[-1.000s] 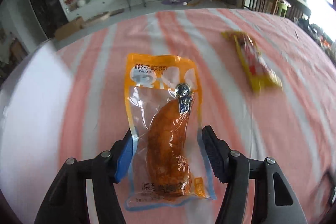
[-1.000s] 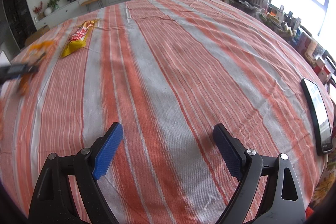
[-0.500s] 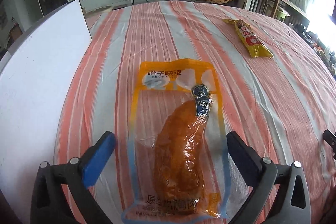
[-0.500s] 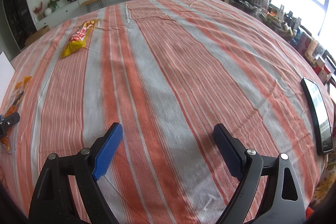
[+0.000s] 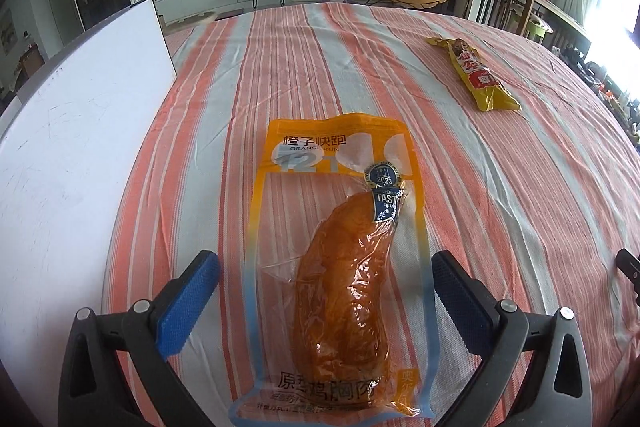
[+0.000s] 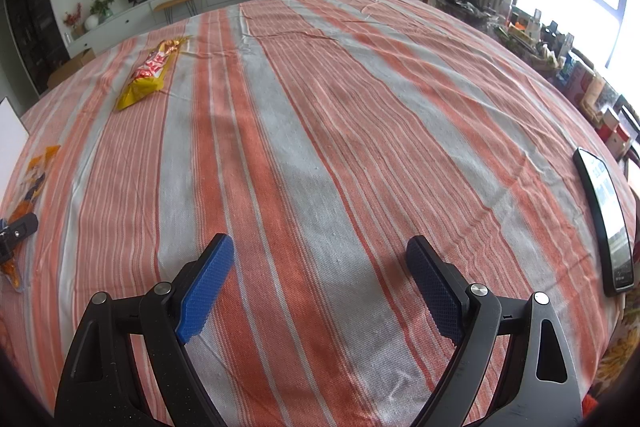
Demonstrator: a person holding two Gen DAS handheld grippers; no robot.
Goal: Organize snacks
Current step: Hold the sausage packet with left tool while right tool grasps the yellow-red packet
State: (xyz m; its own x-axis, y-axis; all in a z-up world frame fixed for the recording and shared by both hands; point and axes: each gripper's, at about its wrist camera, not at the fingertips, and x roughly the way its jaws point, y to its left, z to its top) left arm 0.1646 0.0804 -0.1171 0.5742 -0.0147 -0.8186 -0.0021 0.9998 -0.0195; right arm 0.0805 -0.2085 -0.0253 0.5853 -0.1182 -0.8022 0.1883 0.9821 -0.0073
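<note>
Left claw [image 5: 324, 291]: gaping wide, straddling chicken pouch [image 5: 340, 267] without touching, seemingly done placing it beside white board [image 5: 72, 147].
Right claw [image 6: 320, 283]: hanging wide, holding nothing.

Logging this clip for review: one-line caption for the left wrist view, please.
Open left claw straddles a clear orange-topped chicken breast pouch lying flat on the striped tablecloth, pads clear of it.

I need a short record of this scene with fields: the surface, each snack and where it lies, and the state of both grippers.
surface: striped tablecloth
snack 1: orange pouch, flat, between the open left fingers, untouched
snack 2: yellow packet, far side, apart from the pouch
left gripper: open, jaws have just been opening
right gripper: open, nothing between its fingers
other: white board; phone
</note>
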